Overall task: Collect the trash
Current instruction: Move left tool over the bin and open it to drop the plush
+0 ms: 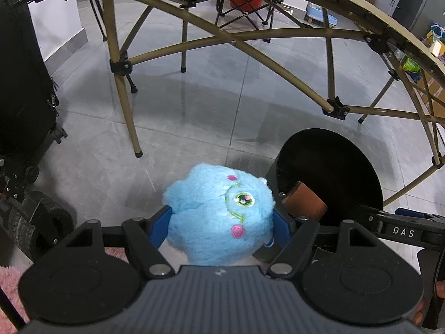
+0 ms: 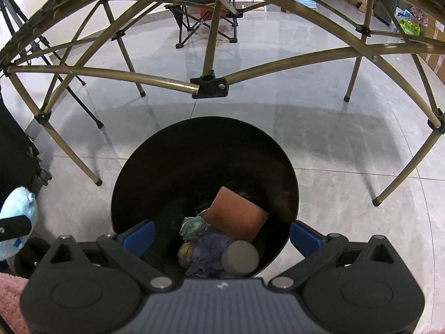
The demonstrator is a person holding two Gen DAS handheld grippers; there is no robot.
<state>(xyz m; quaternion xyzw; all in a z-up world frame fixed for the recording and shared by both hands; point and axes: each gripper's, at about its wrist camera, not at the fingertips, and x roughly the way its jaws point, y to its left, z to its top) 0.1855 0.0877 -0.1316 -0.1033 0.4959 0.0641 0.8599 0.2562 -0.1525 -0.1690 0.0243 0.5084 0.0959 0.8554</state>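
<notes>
My left gripper (image 1: pixel 222 220) is shut on a fluffy blue plush toy (image 1: pixel 219 214) with pink spots and a green eye, held above the floor just left of a round black trash bin (image 1: pixel 331 150). The toy also shows at the left edge of the right wrist view (image 2: pixel 16 217). My right gripper (image 2: pixel 222 233) is open and empty, its blue fingers (image 2: pixel 139 236) spread over the near rim of the bin (image 2: pixel 205 128). Inside the bin lie a brown block (image 2: pixel 236 217), a grey cylinder (image 2: pixel 240 257), a crumpled purple piece (image 2: pixel 208 250) and a greenish scrap (image 2: pixel 190 226).
A folding table's bronze frame (image 2: pixel 208 86) arches over the grey tile floor behind the bin. A black wheeled case (image 1: pixel 25 83) stands at the left. A folding chair (image 1: pixel 244 2) stands far back. Pink fabric (image 2: pixel 11 300) lies at the lower left.
</notes>
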